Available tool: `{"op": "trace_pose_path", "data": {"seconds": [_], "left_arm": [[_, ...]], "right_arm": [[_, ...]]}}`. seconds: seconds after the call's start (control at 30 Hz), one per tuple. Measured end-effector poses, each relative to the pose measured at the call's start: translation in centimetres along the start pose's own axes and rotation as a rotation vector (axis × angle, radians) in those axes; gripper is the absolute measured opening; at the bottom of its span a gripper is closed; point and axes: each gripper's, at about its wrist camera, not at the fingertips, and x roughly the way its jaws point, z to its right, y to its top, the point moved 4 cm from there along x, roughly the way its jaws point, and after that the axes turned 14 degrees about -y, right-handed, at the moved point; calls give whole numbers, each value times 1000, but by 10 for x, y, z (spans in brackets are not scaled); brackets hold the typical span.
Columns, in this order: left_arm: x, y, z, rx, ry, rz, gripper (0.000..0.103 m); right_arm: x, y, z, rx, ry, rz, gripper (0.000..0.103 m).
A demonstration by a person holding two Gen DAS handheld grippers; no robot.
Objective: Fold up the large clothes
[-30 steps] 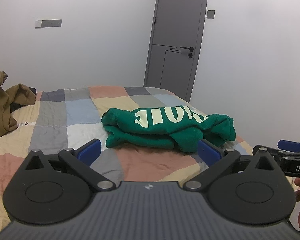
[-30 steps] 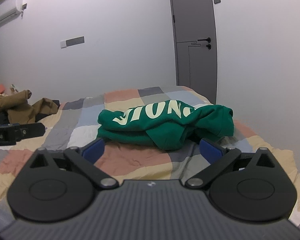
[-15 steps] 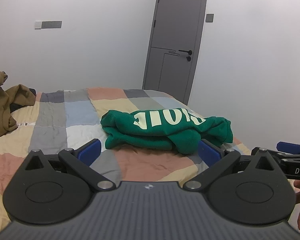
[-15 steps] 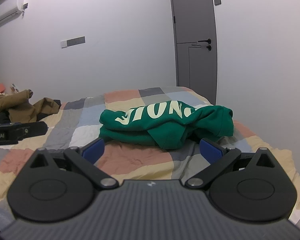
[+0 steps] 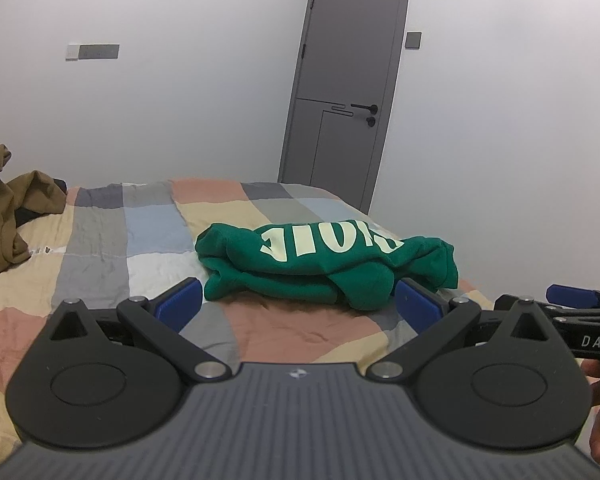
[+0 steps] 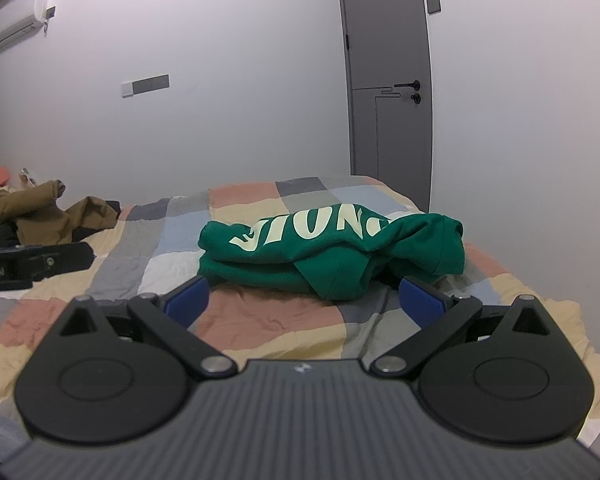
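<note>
Right up front, nearest the cameras, both grippers are spread wide with nothing between the blue pads. The left gripper (image 5: 296,306) and right gripper (image 6: 304,298) hang short of the hoodie, not touching it, side by side; each one catches the other at the edge of its view.

Just past them is the green hoodie (image 5: 324,264), and that's the thing to fold. It sits on the patchwork quilt (image 5: 100,248), over towards the door-side edge of the bed. Honestly it already looks bundled: stacked layers, pale lettering on top, a sleeve or hood lump bulging at the near corner. Can't tell how tidy the far side of it is.

Left of the hoodie and further back there's a brown jacket (image 6: 52,212) in a heap, definitely not folded. Beyond the hoodie, a grey door (image 5: 348,92) in the white wall.

My read: the hoodie's fold is about done and this is the gap between garments. Next move is either tucking in that near lump, which needs one gripper to come down and pinch the loose bit, or swinging both over to the jacket, grabbing its shoulders and spreading it flat on the bare quilt left of the hoodie.
</note>
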Motion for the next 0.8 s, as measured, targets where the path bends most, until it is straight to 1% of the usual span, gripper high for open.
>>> {"op": "trace_pose_path", "data": {"seconds": [0.33,0.47,0.57,0.8], "left_arm": [[0,-1,1,8,7,-3,103],[2,-2,1,-5,-17,-5,103],[4,-4,1,-2,-13,-11,103],[5,-5,0,5,-16,-9,103]], "right_arm": [[-2,-1,3,1,-7,2,103],[-2,0,2,-3,-8,2,103],[-2,0,4,1,3,3,103],[-1,-1,6,-10,-6,-3,103]]}}
